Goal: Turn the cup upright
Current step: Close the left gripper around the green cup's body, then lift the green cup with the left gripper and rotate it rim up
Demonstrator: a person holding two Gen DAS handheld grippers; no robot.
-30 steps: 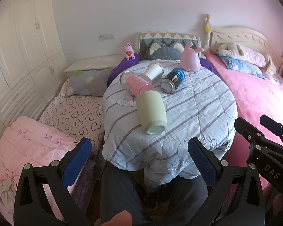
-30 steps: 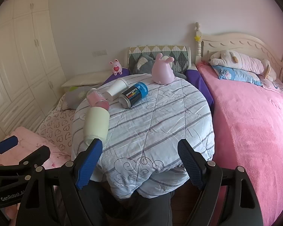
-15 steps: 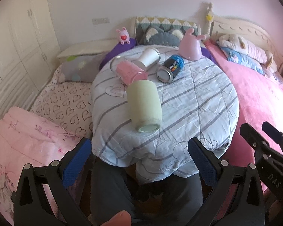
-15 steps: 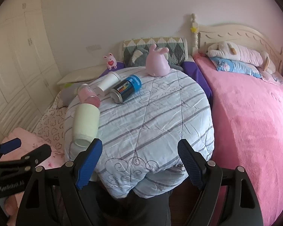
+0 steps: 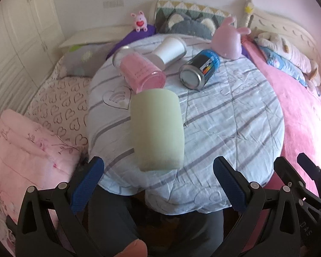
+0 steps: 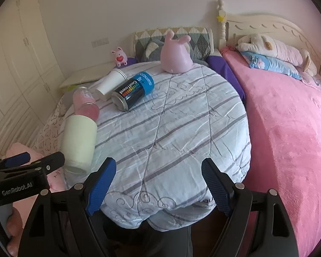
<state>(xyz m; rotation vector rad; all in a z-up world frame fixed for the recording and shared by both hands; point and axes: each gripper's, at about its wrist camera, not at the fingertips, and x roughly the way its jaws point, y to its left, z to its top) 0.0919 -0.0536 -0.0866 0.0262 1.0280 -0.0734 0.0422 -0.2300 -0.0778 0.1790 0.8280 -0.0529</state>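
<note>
Lying sideways: 1 green cup [image 5: 157, 129], likely light, rigid; grip mid-body. Left gripper [image 5: 158, 178], right gripper [image 6: 158, 183] both spread.

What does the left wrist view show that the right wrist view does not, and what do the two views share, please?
Only the left wrist view shows the left gripper head-on, jaws wide open around the near end of the green cup, and a heart print on the cloth. Only the right wrist view shows the right gripper head-on, open, and lettering on the blue can. Both show the green cup, pink cup, white cup and can lying on their sides.
</note>
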